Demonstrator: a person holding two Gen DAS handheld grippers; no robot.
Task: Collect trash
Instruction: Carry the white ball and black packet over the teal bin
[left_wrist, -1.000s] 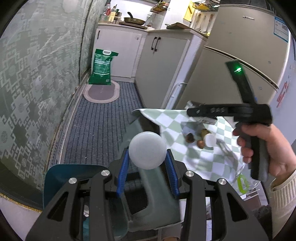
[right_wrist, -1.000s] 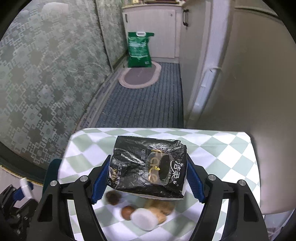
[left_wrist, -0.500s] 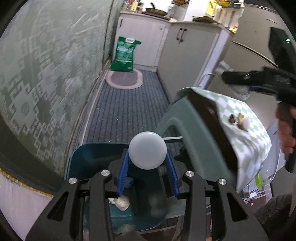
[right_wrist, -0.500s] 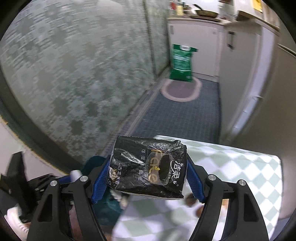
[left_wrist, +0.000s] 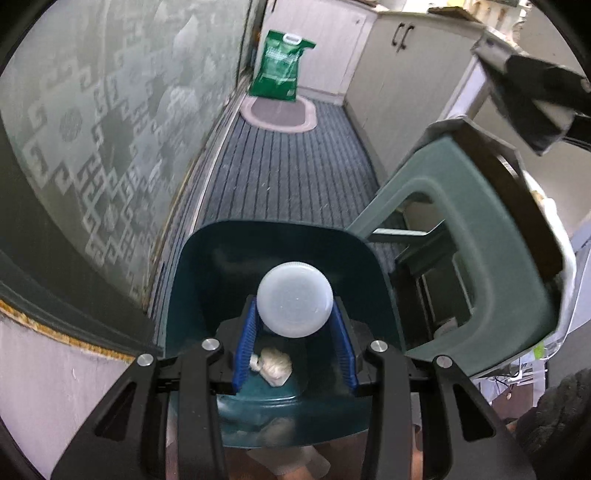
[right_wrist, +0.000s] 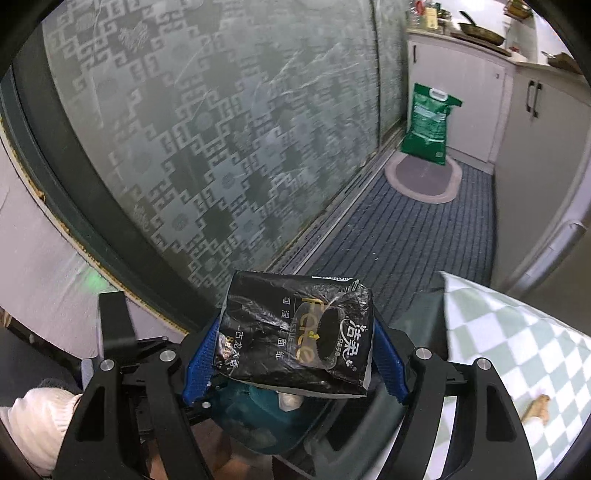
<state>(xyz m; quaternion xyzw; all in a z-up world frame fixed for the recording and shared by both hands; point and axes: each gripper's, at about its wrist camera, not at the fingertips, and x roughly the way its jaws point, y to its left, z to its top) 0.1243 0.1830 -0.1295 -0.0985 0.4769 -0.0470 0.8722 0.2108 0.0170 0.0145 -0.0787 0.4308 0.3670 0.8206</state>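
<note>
I have swung both grippers off the checked table (right_wrist: 517, 332) to the teal bin (left_wrist: 207, 280) on the floor beside it. My left gripper (left_wrist: 295, 343) now hangs right above the bin's mouth, jaws pinching the white round lid (left_wrist: 294, 304); a crumpled wad (left_wrist: 272, 365) already lies inside. My right gripper (right_wrist: 295, 360), jaws clamped on the black tissue pack (right_wrist: 295, 332), is near the bin rim. Both look ready to drop, I judge.
</note>
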